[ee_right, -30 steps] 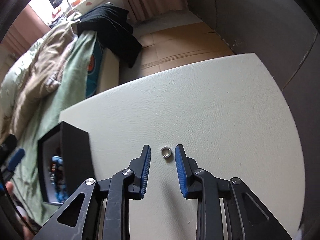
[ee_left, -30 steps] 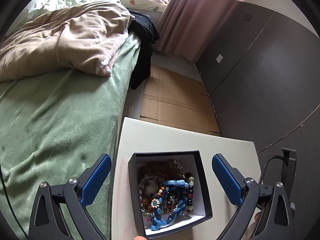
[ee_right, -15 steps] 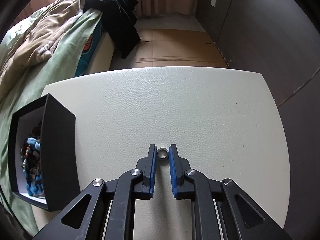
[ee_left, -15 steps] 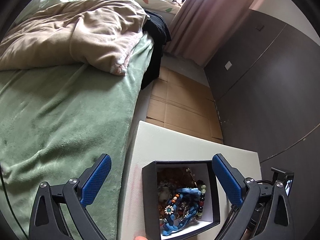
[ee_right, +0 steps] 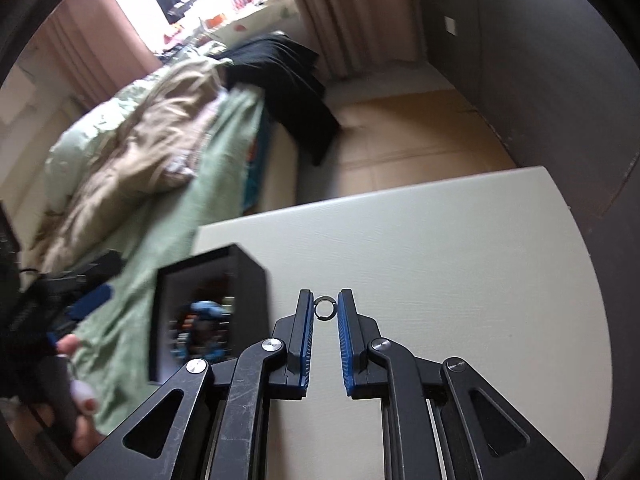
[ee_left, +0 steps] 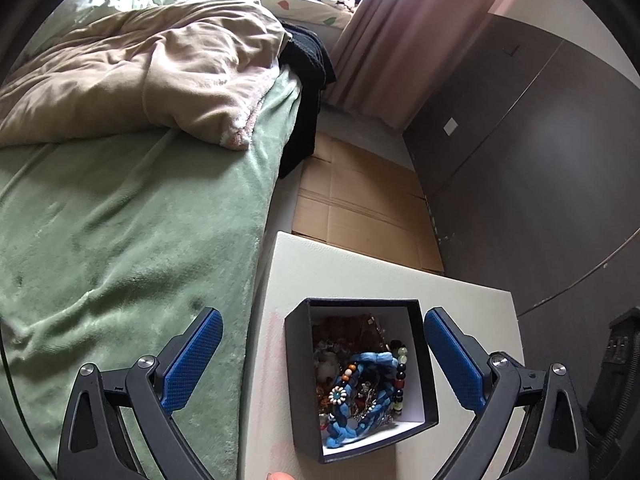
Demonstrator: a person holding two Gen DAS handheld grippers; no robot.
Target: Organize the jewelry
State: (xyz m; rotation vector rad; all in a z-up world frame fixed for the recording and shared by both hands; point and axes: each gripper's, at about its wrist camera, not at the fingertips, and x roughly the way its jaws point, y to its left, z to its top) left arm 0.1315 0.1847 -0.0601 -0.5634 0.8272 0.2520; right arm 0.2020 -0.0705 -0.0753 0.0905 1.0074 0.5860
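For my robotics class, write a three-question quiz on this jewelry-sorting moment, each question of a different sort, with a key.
1. True or false: the right gripper is pinching the small ring between its fingertips.
2. Multiple choice: where is the black box of jewelry in the left wrist view? A) on the green bedspread B) on the white table, between the wide-open fingers of the left gripper C) on the cardboard on the floor
3. Fill in: the thick braided piece lying in the box is ____ in colour.

Key: 1 true; 2 B; 3 blue
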